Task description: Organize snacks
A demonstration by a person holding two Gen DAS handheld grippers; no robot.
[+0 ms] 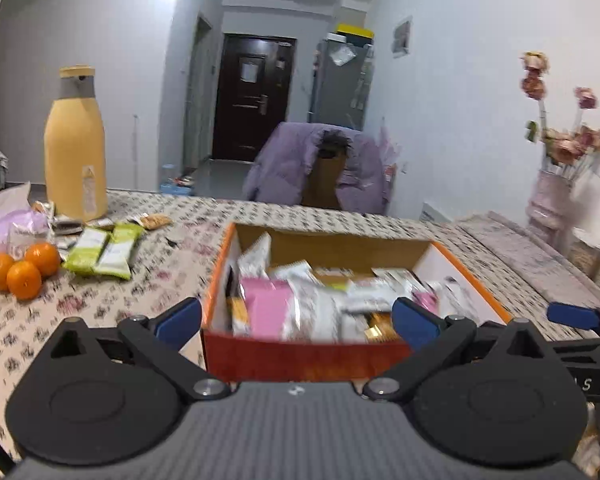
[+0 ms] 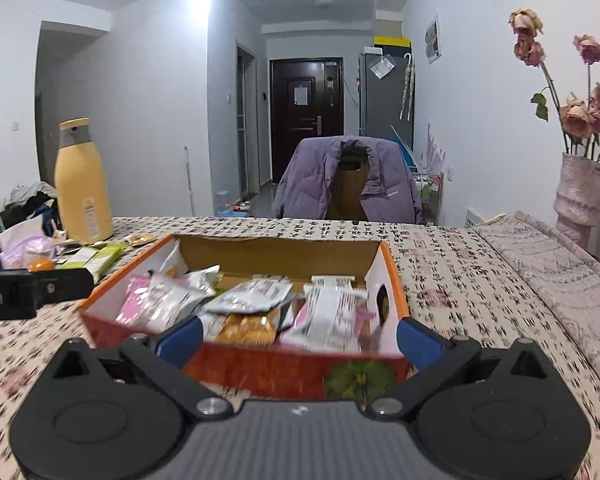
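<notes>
The desk (image 2: pixel 460 264), under a patterned cloth, carries everything, and the orange box (image 2: pixel 396 292) near its middle serves as the landmark. The box stands open-topped and is already well filled with wrapped snacks (image 2: pixel 332 312), pink, white and golden packets heaped loosely across its floor, so most of the sorting looks done. Well to the left of the box stands a tall yellow flask (image 1: pixel 76 152); to its far right is a vase of dried roses (image 2: pixel 580 196), and beyond it a chair draped with a purple jacket (image 2: pixel 348 176). What is left lies to the left of the box: a pair of green packets (image 1: pixel 104 252) flat on the cloth, a few smaller wrappers (image 1: pixel 156 221) nearer the flask, and three oranges (image 1: pixel 24 272) further left again, which may not count as snacks. The left hand-held gripper (image 1: pixel 296 316) hangs just before the near wall of the box, jaws spread wide and empty. The right hand-held gripper (image 2: pixel 300 340) sits likewise at the near wall, also wide apart and carrying nothing. I judge the next fetch would be the green packets
</notes>
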